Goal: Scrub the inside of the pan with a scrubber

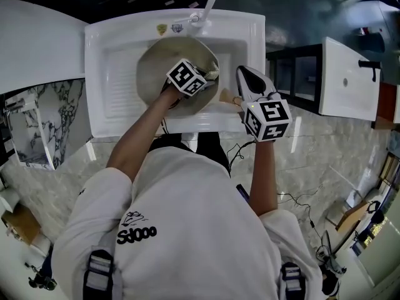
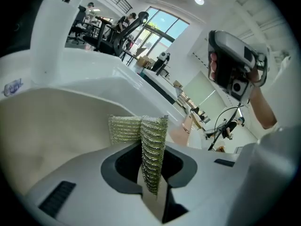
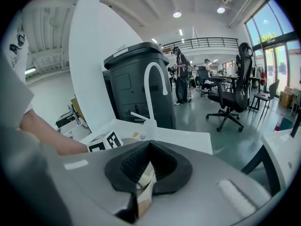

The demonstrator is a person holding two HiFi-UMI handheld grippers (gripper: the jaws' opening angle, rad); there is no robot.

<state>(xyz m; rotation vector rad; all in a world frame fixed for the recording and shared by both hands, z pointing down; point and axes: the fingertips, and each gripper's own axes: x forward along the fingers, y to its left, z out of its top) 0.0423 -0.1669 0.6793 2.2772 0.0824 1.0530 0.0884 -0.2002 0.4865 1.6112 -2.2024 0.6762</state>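
A beige pan (image 1: pixel 164 67) lies in the white sink (image 1: pixel 112 74). My left gripper (image 1: pixel 206 75) reaches into it, shut on a silvery-green mesh scrubber (image 2: pixel 151 142) that stands folded between the jaws, just above the pan's pale inside (image 2: pixel 51 121). My right gripper (image 1: pixel 241 99) is at the pan's right side, shut on its wooden handle (image 1: pixel 227 96). In the right gripper view that handle (image 3: pixel 142 185) shows as a light wooden piece clamped between the dark pads. From the left gripper view the right gripper (image 2: pixel 233 68) sits up high on the right.
A white curved faucet (image 3: pixel 154 86) stands at the sink's far rim, with a dark bin (image 3: pixel 136 84) behind it. White counters flank the sink (image 1: pixel 37 42). A second white basin (image 1: pixel 347 77) is off to the right. Cables trail on the marble floor (image 1: pixel 300 199).
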